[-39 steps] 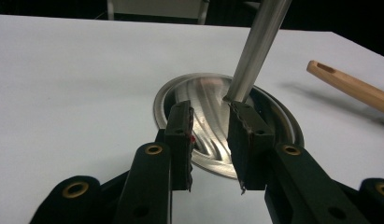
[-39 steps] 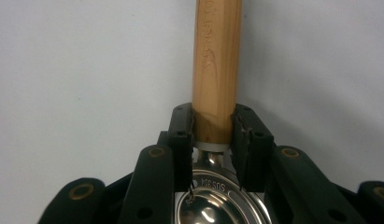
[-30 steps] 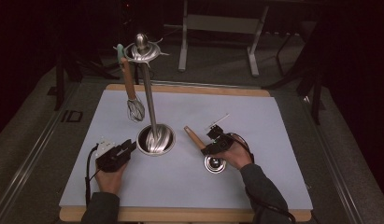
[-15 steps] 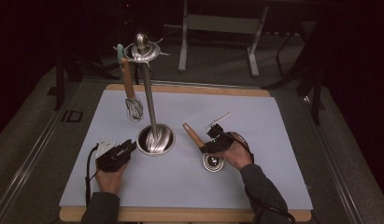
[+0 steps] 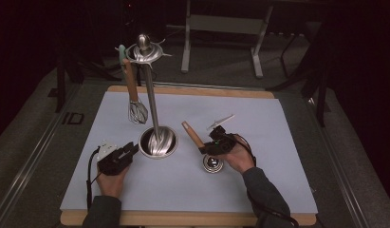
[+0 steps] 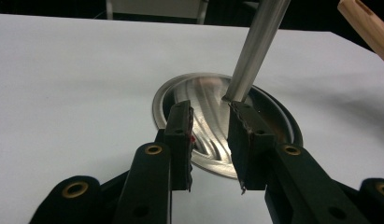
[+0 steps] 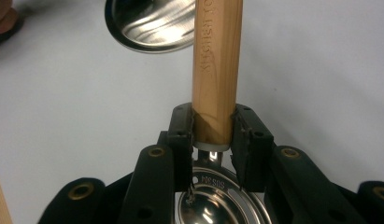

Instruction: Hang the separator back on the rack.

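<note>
Ladle [image 7: 216, 70] has "KITCHEN" burned into its wooden handle, and the right claw [image 7: 213, 135] is clamped on that handle. Left claw [image 6: 210, 135] sits released just beside the rack base [image 6: 213, 116] on the worktop [image 5: 259, 123].

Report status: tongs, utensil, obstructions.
Right tongs shut on wooden-handled ladle. Left tongs open at stand base. Whisk hangs on stand. Path clear.

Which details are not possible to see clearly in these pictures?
- Right gripper view: the wooden handle is cut off by the top edge; the metal bowl below it is partly hidden by the jaws of the right gripper.
- Left gripper view: the stand's pole leaves the top edge.
- High view: the whisk wires are too small.
</note>
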A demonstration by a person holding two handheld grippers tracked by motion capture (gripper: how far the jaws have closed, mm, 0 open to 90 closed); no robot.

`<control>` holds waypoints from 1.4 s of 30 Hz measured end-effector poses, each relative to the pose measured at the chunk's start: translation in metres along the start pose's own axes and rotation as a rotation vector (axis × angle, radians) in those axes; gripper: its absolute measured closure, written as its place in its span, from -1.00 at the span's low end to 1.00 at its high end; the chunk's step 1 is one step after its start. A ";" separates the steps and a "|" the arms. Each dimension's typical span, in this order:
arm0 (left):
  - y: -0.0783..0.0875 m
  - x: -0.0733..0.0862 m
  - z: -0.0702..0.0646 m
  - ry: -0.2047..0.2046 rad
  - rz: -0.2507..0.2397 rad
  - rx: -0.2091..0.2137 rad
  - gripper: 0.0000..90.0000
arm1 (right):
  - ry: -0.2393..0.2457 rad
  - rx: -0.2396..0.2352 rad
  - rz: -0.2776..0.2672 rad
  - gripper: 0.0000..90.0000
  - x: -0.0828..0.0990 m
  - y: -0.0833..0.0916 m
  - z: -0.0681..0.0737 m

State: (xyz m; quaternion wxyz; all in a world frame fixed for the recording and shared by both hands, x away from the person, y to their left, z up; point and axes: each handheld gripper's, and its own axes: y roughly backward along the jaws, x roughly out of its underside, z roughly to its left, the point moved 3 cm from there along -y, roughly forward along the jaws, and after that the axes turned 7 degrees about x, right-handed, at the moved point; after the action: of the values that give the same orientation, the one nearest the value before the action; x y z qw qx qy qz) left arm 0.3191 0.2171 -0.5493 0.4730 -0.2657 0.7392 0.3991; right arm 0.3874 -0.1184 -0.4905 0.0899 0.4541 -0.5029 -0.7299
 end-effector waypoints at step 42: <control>-0.002 0.001 -0.001 -0.009 0.013 -0.009 0.55 | 0.100 0.054 -0.203 0.58 -0.025 0.040 0.032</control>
State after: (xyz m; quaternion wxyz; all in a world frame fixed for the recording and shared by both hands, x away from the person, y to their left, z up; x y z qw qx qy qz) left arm 0.3195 0.2153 -0.5501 0.4724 -0.2613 0.7369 0.4068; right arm 0.3645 -0.1021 -0.4407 0.0281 0.5410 -0.4687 -0.6977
